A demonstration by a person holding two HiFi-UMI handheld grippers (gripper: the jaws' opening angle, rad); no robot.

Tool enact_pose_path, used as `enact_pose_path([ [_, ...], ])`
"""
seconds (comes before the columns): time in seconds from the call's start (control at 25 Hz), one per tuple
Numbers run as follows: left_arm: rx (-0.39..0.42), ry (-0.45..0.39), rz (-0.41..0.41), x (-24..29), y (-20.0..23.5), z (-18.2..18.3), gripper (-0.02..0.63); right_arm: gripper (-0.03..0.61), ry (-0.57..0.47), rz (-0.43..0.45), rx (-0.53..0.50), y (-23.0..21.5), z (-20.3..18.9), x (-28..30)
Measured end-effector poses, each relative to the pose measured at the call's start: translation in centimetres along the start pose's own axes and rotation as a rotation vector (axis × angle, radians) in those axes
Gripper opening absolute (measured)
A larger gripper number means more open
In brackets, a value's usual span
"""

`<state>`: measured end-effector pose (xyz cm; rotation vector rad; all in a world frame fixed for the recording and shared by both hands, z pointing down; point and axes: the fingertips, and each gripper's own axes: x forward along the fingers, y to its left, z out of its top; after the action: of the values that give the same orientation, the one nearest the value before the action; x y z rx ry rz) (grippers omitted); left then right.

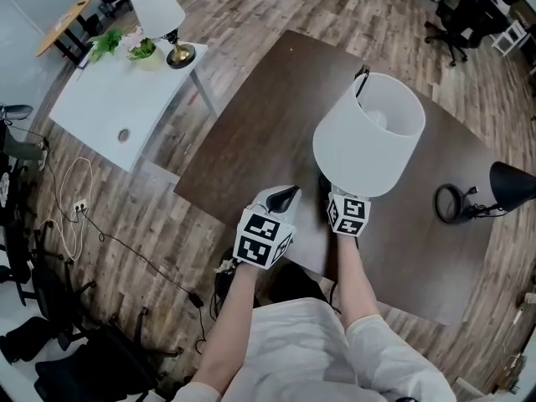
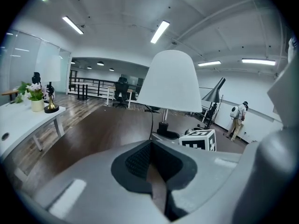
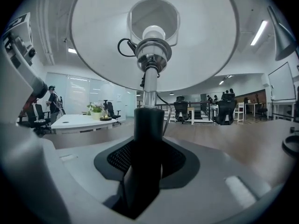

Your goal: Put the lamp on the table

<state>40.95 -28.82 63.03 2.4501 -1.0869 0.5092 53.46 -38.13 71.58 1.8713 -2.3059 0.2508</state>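
Note:
A white-shaded lamp (image 1: 368, 132) stands upright over the dark brown table (image 1: 276, 99), near its front edge. My right gripper (image 3: 147, 171) is shut on the lamp's black stem (image 3: 148, 129), with the bulb (image 3: 154, 31) and the shade's inside straight above. In the head view the shade hides that gripper's jaws, and only its marker cube (image 1: 348, 213) shows. The left gripper view shows the lamp's base (image 2: 168, 134) down at the tabletop. My left gripper (image 1: 283, 196) hovers just left of the lamp, jaws shut on nothing.
A black desk lamp (image 1: 502, 187) with a ring base lies on the table's right side. At the upper left, a white table (image 1: 109, 107) carries another white-shaded lamp (image 1: 161, 15) and potted plants (image 1: 142, 50). Cables trail on the wooden floor at left.

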Motion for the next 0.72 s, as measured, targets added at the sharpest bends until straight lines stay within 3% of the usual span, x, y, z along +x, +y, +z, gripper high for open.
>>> enact_pose_path([
  [0.48,-0.026,-0.059,0.047,-2.6,0.2,-0.6,0.002,0.169,0.018,0.008,-0.049,0.6,-1.1,-0.8],
  [0.72,-0.029,-0.048,0.038,-4.0,0.0,-1.6,0.002,0.173,0.052,0.004,-0.07,1.3,-1.6,0.1],
])
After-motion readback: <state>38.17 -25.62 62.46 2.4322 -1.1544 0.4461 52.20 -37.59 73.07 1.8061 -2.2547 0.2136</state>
